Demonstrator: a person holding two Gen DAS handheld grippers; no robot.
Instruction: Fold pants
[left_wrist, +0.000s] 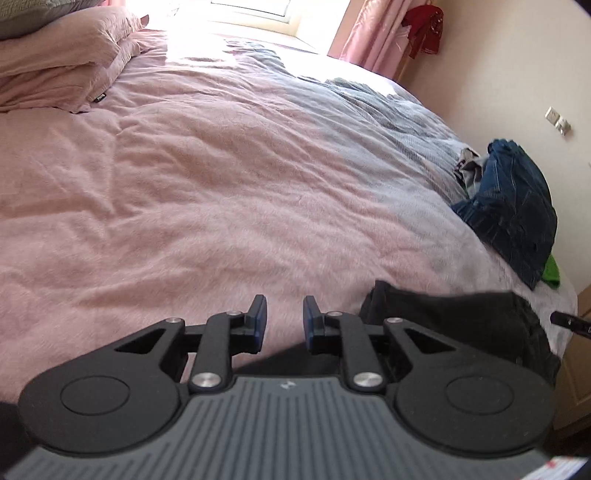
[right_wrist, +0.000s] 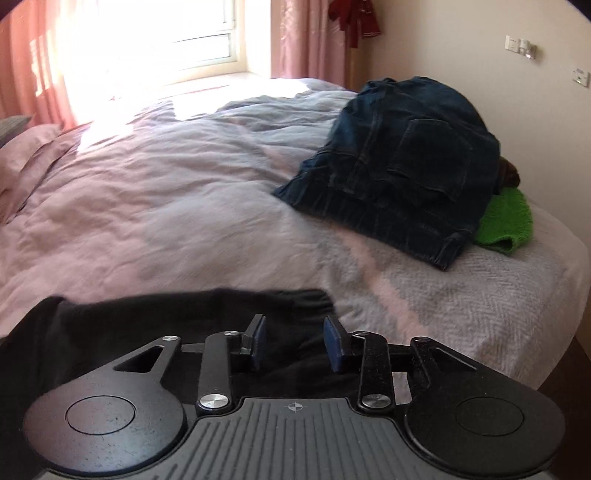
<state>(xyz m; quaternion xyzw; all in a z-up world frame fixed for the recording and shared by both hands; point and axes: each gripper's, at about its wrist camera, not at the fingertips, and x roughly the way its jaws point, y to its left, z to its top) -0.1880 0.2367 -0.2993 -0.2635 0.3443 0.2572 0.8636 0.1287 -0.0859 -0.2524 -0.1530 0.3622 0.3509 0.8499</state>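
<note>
Both claws (left_wrist: 284, 321) (right_wrist: 294, 341) gape near black pants (right_wrist: 184, 325); wide bedspread (left_wrist: 184, 184) ahead.

Black tongs (left_wrist: 284, 321), blue pads (right_wrist: 332, 341)

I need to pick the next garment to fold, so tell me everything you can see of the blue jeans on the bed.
The jeans are dark blue denim, heaped in a rumpled mound rather than laid flat, near the bed's far right edge by the wall. A back pocket, stitched seams and a hem show on top. They rest on the pale duvet and overlap a green cloth. In the left view, a grey garment lies against their far side. Neither claw touches them.
</note>
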